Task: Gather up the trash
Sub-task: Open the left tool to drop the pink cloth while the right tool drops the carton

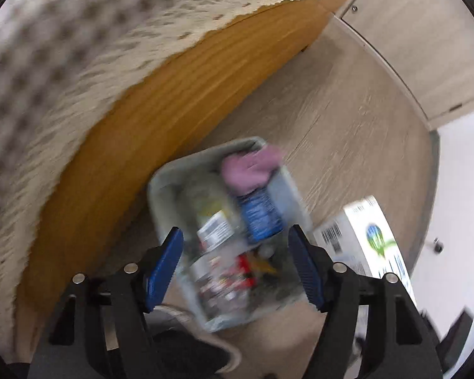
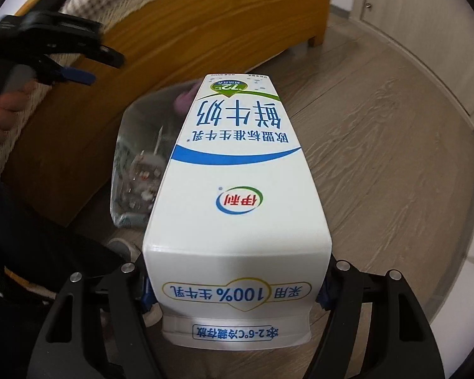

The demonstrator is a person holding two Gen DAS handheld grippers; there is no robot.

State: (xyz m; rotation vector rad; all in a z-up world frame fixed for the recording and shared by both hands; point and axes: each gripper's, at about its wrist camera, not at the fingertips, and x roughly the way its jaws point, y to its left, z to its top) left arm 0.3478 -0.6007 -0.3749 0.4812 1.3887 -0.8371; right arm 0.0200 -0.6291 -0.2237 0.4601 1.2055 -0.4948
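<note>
Your right hand-held gripper (image 2: pixel 233 287) pinches the light, crushable carton (image 2: pixel 237 170) near its gable; left hand-held gripper (image 1: pixel 237 265) gapes empty over the bin (image 1: pixel 224 221).

left tongs (image 1: pixel 235 263): black frame | blue ribbed pads | silver screws

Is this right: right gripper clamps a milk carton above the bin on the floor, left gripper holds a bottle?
Not quite. The left gripper holds nothing; the left wrist view shows its jaws open over the bin. The right gripper does clamp the milk carton.
</note>
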